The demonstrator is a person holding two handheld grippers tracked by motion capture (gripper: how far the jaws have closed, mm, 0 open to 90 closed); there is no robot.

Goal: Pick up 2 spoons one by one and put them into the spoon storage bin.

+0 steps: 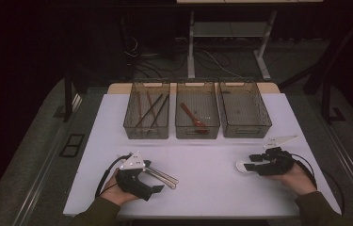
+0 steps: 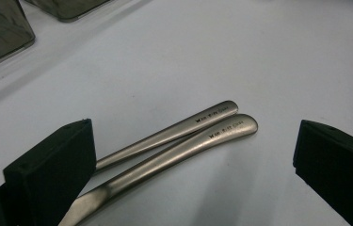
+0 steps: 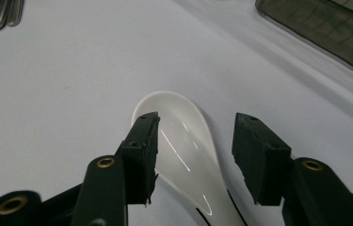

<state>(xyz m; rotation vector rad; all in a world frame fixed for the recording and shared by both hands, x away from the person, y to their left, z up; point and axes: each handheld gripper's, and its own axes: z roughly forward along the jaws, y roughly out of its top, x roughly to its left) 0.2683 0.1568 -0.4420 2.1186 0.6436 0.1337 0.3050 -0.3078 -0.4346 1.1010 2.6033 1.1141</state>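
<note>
Two metal utensil handles (image 2: pixel 221 129) lie side by side on the white table (image 1: pixel 212 188), between the wide-apart jaws of my left gripper (image 2: pixel 192 134), which is open. From above, that left gripper (image 1: pixel 154 178) sits at the front left over the same metal handles (image 1: pixel 164 177). At the front right, a white ceramic spoon (image 3: pixel 179 136) lies on the table with its bowl pointing away. My right gripper (image 3: pixel 195 120) straddles it: one pad is at the spoon's edge, the other stands clear. In the high view the right gripper (image 1: pixel 252 164) is over the white spoon (image 1: pixel 241 165).
Three smoky clear bins stand in a row at the back. The left bin (image 1: pixel 132 127) holds several brown sticks, the middle bin (image 1: pixel 197 134) a brown wooden spoon (image 1: pixel 194 120), and the right bin (image 1: pixel 263 125) looks bare. A cable trails from each gripper.
</note>
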